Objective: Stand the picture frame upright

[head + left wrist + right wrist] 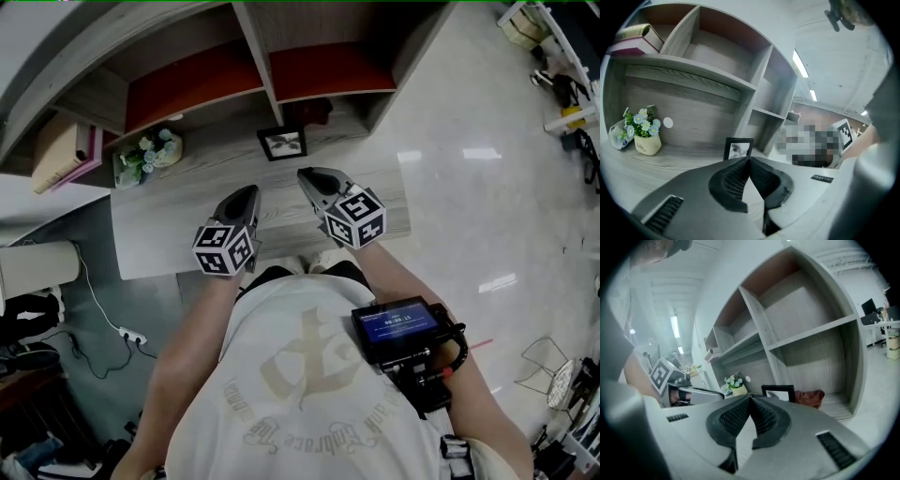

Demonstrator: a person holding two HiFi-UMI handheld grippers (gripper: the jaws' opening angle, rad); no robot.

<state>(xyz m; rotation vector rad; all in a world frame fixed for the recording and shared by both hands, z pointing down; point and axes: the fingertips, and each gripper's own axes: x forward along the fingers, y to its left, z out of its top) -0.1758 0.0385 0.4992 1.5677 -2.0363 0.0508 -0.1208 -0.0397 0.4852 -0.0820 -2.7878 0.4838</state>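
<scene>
The small black picture frame (282, 143) stands upright on the grey wooden desk (178, 230), under the shelf divider. It also shows in the left gripper view (738, 148) and, partly behind the jaws, in the right gripper view (778, 392). My left gripper (251, 191) hovers over the desk, short of the frame and to its left, shut and empty. My right gripper (305, 174) hangs just in front of the frame, slightly to its right, also shut with nothing between its fingers. Neither gripper touches the frame.
A pot of white flowers (148, 155) sits at the desk's left, with books (66, 150) on a shelf above. A dark red cloth (810, 397) lies behind the frame to its right. The shelf unit (262, 56) with its upright divider rises over the desk's back.
</scene>
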